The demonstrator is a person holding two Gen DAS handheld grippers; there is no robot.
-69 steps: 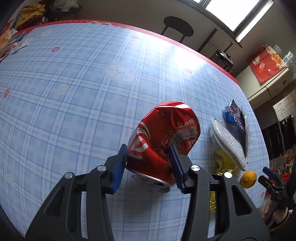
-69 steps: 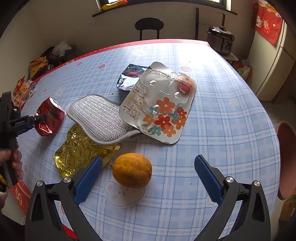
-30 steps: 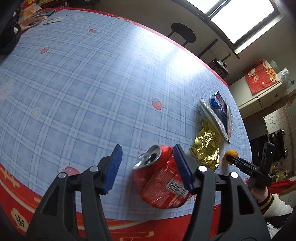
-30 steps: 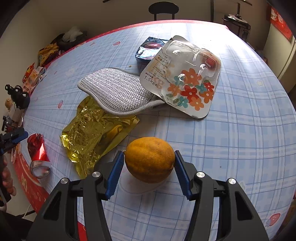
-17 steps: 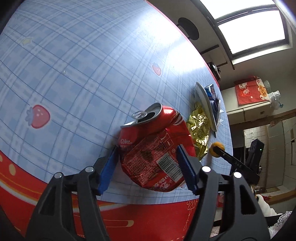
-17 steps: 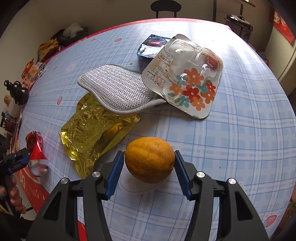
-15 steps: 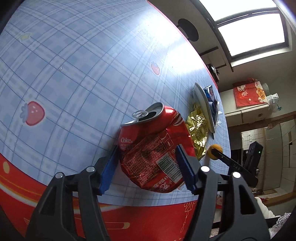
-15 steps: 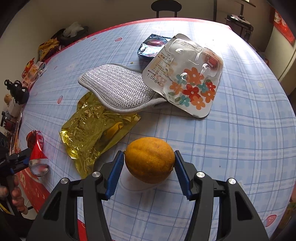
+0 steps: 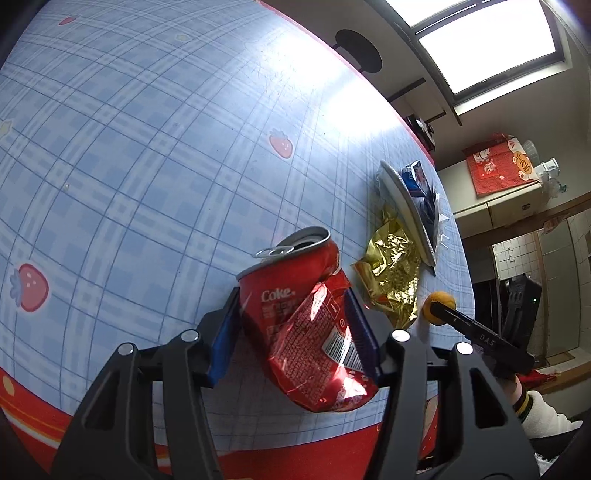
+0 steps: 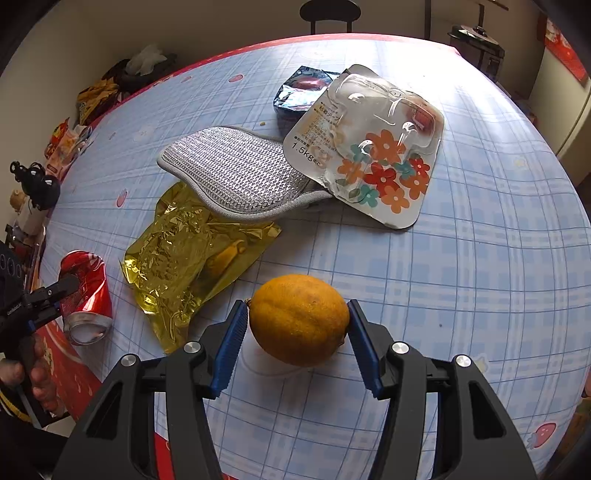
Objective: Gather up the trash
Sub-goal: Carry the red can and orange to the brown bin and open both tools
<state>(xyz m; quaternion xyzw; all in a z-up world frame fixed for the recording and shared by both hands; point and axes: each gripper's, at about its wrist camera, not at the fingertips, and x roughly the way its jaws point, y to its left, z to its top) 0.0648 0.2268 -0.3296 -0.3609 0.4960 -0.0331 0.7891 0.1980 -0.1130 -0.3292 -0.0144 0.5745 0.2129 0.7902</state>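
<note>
The left gripper [image 9: 293, 325] has a crushed red Coke can [image 9: 306, 325] between its blue jaws, which are closing, both pads pressed to the dented sides. The can sits near the red-bordered edge of the worktop [image 9: 147, 147], opening and pull tab turned away from the camera.

The right gripper [image 10: 295, 339] brackets an orange citrus fruit [image 10: 299, 319] resting on the blue plaid cloth. Its jaws stand about half open, touching or all but touching the peel on either side; whether they press on it cannot be told.

Just beyond the fruit, to its left, lies a crumpled gold foil wrapper [image 10: 188, 254]. A grey mesh pad [image 10: 236, 173] overlaps the wrapper's far edge. Against the pad's right end leans a clear blister pack with a flowered card [image 10: 373, 155], and behind that lies a small silver-and-blue foil packet [image 10: 299, 92]. Past the far edge of the worktop stands a dark chair [image 10: 328, 14].
</note>
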